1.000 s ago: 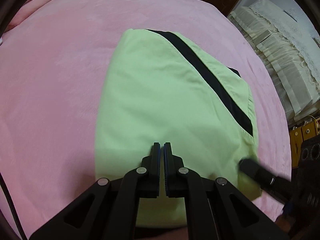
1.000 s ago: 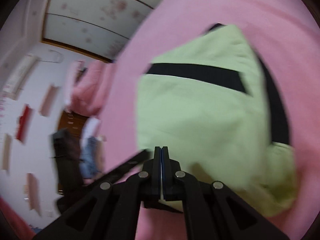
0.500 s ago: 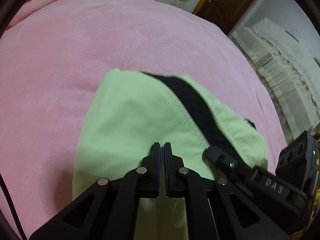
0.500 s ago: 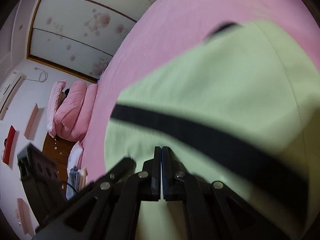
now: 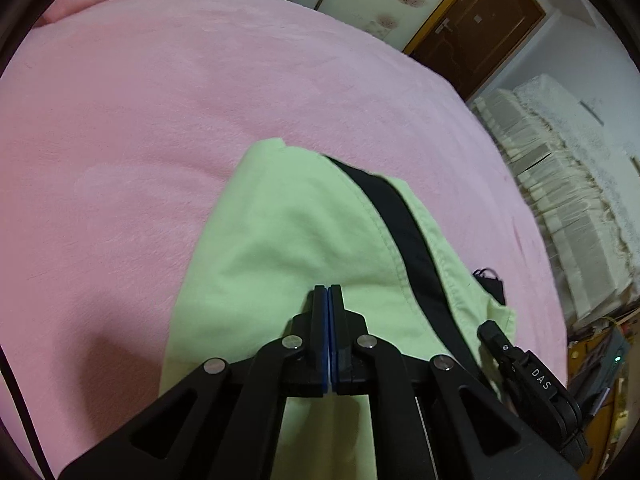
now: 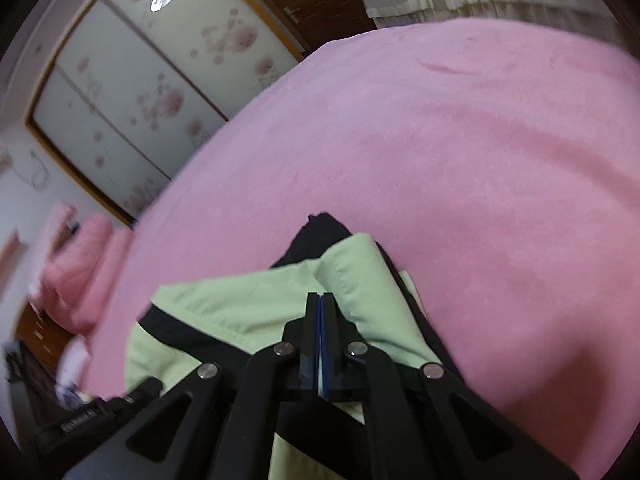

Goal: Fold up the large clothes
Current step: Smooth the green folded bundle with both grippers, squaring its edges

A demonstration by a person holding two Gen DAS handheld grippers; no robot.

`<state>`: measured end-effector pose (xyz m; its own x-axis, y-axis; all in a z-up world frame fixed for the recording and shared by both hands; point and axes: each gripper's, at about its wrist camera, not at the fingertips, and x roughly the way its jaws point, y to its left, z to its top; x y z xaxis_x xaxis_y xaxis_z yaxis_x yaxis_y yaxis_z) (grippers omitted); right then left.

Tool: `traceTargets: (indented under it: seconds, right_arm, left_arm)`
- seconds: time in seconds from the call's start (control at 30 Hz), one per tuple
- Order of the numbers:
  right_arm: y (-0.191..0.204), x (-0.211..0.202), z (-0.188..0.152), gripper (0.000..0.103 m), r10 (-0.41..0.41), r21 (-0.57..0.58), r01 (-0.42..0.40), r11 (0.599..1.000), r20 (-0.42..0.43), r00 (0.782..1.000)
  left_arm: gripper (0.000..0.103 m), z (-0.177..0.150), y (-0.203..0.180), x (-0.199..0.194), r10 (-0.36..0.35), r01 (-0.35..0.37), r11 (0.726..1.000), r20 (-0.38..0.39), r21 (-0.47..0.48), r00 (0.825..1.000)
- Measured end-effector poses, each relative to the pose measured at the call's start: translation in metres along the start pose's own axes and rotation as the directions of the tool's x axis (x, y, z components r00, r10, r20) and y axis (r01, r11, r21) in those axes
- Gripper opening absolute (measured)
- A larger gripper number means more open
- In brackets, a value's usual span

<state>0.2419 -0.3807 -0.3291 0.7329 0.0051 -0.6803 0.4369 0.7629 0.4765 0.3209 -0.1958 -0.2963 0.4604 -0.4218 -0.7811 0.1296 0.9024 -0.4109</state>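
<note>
While both hand-held tools sit low over the bed, here is the scene, line by line.

Garment: light-green cotton garment with a black stripe, folded into a compact bundle; fills centre to 6 o'clock in left wrist view, w/ the stripe running 12 to 4 o'clock.
Surface: pink fleece bed cover, all round the bundle from 9 through 3 o'clock.
Left tool: black two-finger left gripper, jaws clenched together w/ only the blue pads between them; no cloth visibly pinched, tips over the green panel.
Right tool: black two-finger right gripper, also clenched, nothing seen between the jaws; tips over a raised green fold at centre of its view. Its tip shows at 4 o'clock in left view, by the bundle's right edge.
Room: floral sliding panels at 10 o'clock in right view, brown wooden door at 1 o'clock in left view.
Change: vs a sec ago the bundle sat higher and larger in left view; now it sits lower, more bed cover showing beyond. Right view was blurred and tilted toward the wall; now steadier, looking across the bundle's edge.
Meaning: prob. the fold is done or nearly so, and both tools are pressing or smoothing w/ shut jaws, not carrying cloth. Can't tell if tips touch the fabric.
Risk: raised flap at right edge looks loose; may spring open.
</note>
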Motion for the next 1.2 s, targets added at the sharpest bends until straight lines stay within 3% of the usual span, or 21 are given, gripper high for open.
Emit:
traceTargets:
  seconds: [0.17,0.27,0.37,0.47,0.57,0.67,0.73,0.8,0.83,0.9,0.93,0.97,1.03,1.1,1.13,1.17,1.2]
  right_arm:
    - [0.012,-0.021,-0.017,0.000,-0.072,-0.121,0.062,0.991,-0.086,0.994]
    - [0.006,-0.048,-0.035,0.000,-0.102,-0.213,0.077,0.974,-0.110,0.989]
    - [0.007,-0.070,-0.057,0.000,-0.167,-0.312,0.110,0.944,-0.163,0.972]
    - [0.004,-0.093,-0.077,0.000,-0.186,-0.336,0.110,0.935,-0.203,0.961]
    - [0.007,-0.111,-0.087,0.000,-0.214,-0.354,0.124,0.927,-0.228,0.950]
    - [0.013,-0.128,-0.086,0.000,-0.234,-0.339,0.144,0.930,-0.243,0.941]
    - [0.012,-0.138,-0.081,0.000,-0.159,-0.264,0.088,0.960,-0.258,0.953]
    - [0.016,-0.139,-0.077,0.000,0.000,-0.160,-0.048,0.986,-0.290,0.957]
    - [0.018,-0.134,-0.077,0.000,0.069,-0.120,-0.112,0.986,-0.315,0.947]
    - [0.024,-0.113,-0.078,0.000,0.221,-0.024,-0.249,0.968,-0.382,0.897]
    - [0.027,-0.097,-0.080,0.000,0.254,0.013,-0.275,0.961,-0.425,0.869]
    - [0.030,-0.083,-0.082,0.000,0.235,0.018,-0.255,0.967,-0.457,0.858]
    - [0.031,-0.072,-0.083,0.000,0.175,-0.024,-0.208,0.978,-0.455,0.873]
    - [0.025,-0.074,-0.078,0.000,0.079,-0.097,-0.128,0.987,-0.399,0.914]
    - [0.014,-0.080,-0.072,0.000,-0.026,-0.134,-0.021,0.991,-0.341,0.940]
    - [0.001,-0.085,-0.070,0.000,-0.081,-0.130,0.042,0.991,-0.315,0.946]
    - [-0.009,-0.087,-0.066,0.000,-0.085,-0.104,0.056,0.993,-0.309,0.947]
  left_arm:
    - [0.001,-0.027,-0.001,-0.025,0.043,-0.042,0.999,-0.052,0.021,0.998]
    - [0.001,-0.056,0.004,-0.048,0.071,-0.064,0.995,-0.087,0.082,0.994]
    - [0.001,-0.080,0.002,-0.069,0.088,-0.075,0.991,-0.114,0.113,0.990]
    - [0.001,-0.097,-0.002,-0.087,0.092,-0.076,0.991,-0.148,0.112,0.985]
    - [0.001,-0.112,-0.003,-0.095,0.132,-0.109,0.986,-0.197,0.123,0.972]
    - [0.001,-0.131,-0.001,-0.098,0.199,-0.155,0.974,-0.303,0.164,0.932]
    - [0.001,-0.138,-0.005,-0.107,0.201,-0.155,0.973,-0.294,0.172,0.935]
    - [0.001,-0.141,-0.007,-0.114,0.194,-0.149,0.974,-0.280,0.173,0.940]
    - [0.001,-0.142,-0.007,-0.113,0.197,-0.153,0.974,-0.285,0.168,0.938]
    - [0.001,-0.142,-0.005,-0.111,0.197,-0.157,0.975,-0.294,0.154,0.935]
    - [0.001,-0.142,-0.005,-0.108,0.195,-0.157,0.977,-0.294,0.147,0.936]
    - [0.001,-0.141,-0.005,-0.107,0.193,-0.156,0.977,-0.294,0.144,0.936]
    - [0.001,-0.141,-0.006,-0.103,0.190,-0.152,0.978,-0.299,0.146,0.935]
    - [0.001,-0.142,-0.005,-0.105,0.187,-0.147,0.977,-0.299,0.152,0.936]
    - [0.001,-0.140,-0.004,-0.106,0.187,-0.146,0.977,-0.300,0.154,0.935]
    - [0.001,-0.139,-0.004,-0.106,0.186,-0.144,0.977,-0.302,0.156,0.935]
    - [0.001,-0.140,-0.005,-0.107,0.186,-0.142,0.977,-0.303,0.161,0.935]
